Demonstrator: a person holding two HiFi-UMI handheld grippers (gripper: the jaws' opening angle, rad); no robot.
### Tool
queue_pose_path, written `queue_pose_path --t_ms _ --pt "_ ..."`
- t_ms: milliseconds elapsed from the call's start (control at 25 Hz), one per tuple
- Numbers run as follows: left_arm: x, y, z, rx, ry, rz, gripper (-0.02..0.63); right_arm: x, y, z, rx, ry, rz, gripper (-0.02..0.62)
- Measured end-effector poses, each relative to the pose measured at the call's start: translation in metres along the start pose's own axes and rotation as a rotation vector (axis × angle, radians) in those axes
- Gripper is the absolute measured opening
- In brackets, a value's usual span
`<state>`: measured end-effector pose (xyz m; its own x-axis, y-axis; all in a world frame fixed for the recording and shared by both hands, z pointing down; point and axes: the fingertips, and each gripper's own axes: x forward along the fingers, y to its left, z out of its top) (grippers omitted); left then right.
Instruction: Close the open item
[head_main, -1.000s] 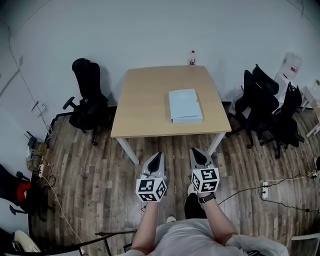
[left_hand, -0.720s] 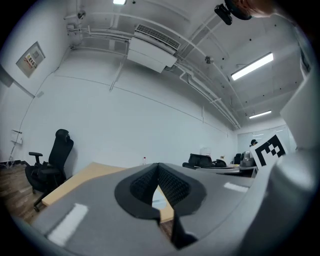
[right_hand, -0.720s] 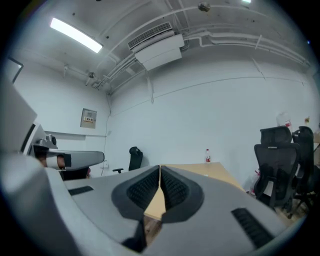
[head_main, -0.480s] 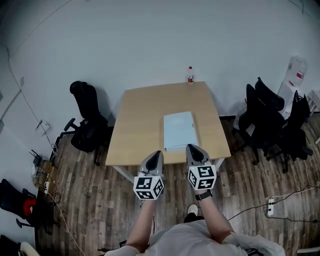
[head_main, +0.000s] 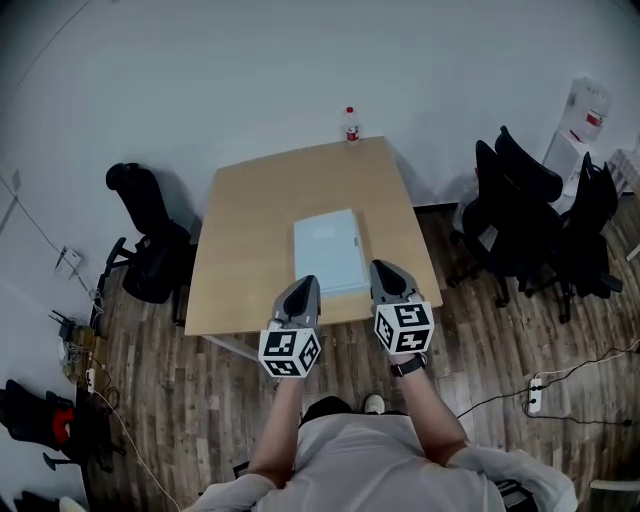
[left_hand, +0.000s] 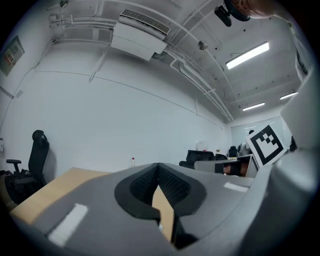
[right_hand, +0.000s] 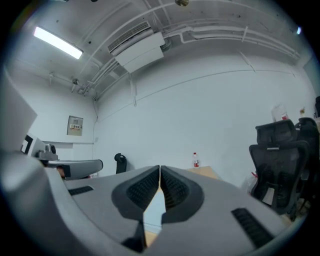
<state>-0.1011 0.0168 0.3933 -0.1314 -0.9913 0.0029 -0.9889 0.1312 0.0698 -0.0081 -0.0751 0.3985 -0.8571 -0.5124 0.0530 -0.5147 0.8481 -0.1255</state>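
The table (head_main: 250, 220) top is light wood, smooth and not shiny. The floor (head_main: 150, 390) is dark wood boards. The left gripper (head_main: 303, 285) and right gripper (head_main: 386, 268) are dull grey plastic, with bumpy black pads (left_hand: 172, 186). The pale box (head_main: 330, 250) looks smooth.

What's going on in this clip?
A person stands at the near edge of a wooden table, holding a left hand-held gripper and a right hand-held gripper, both shut and empty. They point toward a flat pale blue item lying on the table; neither touches it. A bottle stands at the far edge.
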Motion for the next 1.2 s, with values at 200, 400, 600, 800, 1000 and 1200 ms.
queue_pose_path --t_ms 200,400,600,800,1000,1200 --pt "0.025 0.010 -0.014 -0.013 0.024 0.010 0.009 0.017 -0.015 -0.019 0.013 0.042 0.006 0.014" --pt "0.062 0.028 -0.018 -0.018 0.024 -0.002 0.009 0.044 -0.019 -0.030 -0.007 0.078 0.033 0.014" --pt "0.110 0.044 -0.019 -0.008 0.028 -0.056 0.009 0.085 -0.040 -0.033 -0.018 0.101 0.010 0.014" --pt "0.164 0.070 -0.014 0.010 0.032 -0.103 0.009 0.133 -0.053 -0.021 -0.049 0.101 -0.001 0.014" --pt "0.213 0.083 -0.028 0.029 0.080 -0.186 0.009 0.175 -0.070 -0.030 -0.050 0.139 -0.029 0.014" --pt "0.250 0.097 -0.052 0.030 0.150 -0.245 0.009 0.206 -0.082 -0.045 -0.038 0.182 -0.065 0.014"
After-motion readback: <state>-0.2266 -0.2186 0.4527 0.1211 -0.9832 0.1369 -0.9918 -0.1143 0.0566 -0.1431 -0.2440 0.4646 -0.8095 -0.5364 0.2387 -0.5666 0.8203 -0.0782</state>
